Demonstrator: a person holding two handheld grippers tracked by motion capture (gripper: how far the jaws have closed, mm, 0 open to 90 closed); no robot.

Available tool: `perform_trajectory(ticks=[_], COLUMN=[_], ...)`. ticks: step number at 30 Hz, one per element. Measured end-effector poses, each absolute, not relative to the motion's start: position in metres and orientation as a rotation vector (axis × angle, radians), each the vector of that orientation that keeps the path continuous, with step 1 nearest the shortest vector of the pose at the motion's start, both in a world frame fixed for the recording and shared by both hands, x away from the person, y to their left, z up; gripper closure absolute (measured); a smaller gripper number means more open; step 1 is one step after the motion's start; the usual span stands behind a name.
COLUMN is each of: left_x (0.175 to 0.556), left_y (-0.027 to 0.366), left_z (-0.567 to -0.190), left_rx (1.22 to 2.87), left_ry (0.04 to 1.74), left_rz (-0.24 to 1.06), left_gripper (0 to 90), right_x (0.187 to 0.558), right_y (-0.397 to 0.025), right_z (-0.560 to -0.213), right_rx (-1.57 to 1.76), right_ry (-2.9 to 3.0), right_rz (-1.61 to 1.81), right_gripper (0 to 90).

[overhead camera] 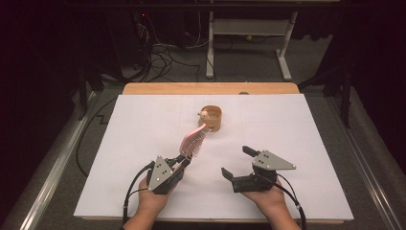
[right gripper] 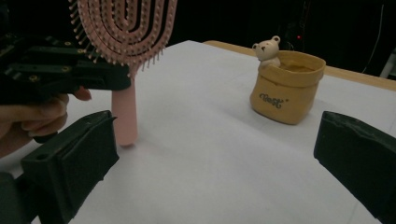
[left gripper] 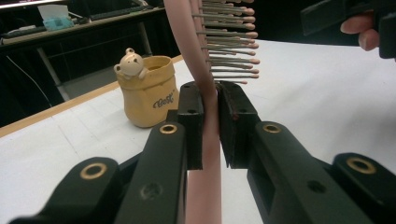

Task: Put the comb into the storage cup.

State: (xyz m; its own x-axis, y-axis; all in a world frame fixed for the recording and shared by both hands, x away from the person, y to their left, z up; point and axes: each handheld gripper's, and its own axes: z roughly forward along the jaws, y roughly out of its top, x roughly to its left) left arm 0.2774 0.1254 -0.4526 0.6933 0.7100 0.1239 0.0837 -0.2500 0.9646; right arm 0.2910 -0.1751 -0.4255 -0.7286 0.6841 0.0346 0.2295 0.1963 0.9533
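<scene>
Two black two-jaw grippers sit low in the high view, on a white table sheet (overhead camera: pixel 297 158). Left gripper (overhead camera: pixel 183 162), lower left of centre, jaws clamped tight on the handle of a pink plastic vented hairbrush (overhead camera: pixel 193 142); brush head points up-frame toward a tan pouch-shaped holder with a small bear figure on its rim (overhead camera: pixel 211 118), brush tip just at the holder's lower left edge, contact can't be told from above.

Left gripper view: both pads pressed flat against the pink handle (left gripper: pixel 206 140) at frame centre, handle running from bottom edge up through the jaws, bristles (left gripper: pixel 229 42) sticking out to the right at upper centre. Bear holder (left gripper: pixel 147 91) stands upright at left of centre on the table, behind the jaws. Other gripper and a fingertip show in the upper right corner.

Right gripper (overhead camera: pixel 236 162), lower right of centre in the high view, jaws spread wide, nothing between them. Right gripper view: its two black jaws at lower left and lower right edges, well apart, bare white sheet between. Hairbrush (right gripper: pixel 126 32) stands upright at upper left, handle end touching the table, held by the left gripper (right gripper: pixel 109 77). Bear holder (right gripper: pixel 286 86) upright at upper right, apart from the brush.
</scene>
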Motion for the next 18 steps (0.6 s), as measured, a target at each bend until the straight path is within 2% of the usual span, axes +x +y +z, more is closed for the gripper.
perform_trajectory(ticks=[18], left_x=[0.274], left_y=[0.116], left_z=[-0.453], left_rx=[1.752], left_ry=[0.617], left_rz=[0.674], left_gripper=[79.3], right_x=[0.296], right_y=[-0.132], right_z=[-0.406], right_rx=[0.775], right_ry=[2.099], right_rz=[1.621], right_gripper=[0.2])
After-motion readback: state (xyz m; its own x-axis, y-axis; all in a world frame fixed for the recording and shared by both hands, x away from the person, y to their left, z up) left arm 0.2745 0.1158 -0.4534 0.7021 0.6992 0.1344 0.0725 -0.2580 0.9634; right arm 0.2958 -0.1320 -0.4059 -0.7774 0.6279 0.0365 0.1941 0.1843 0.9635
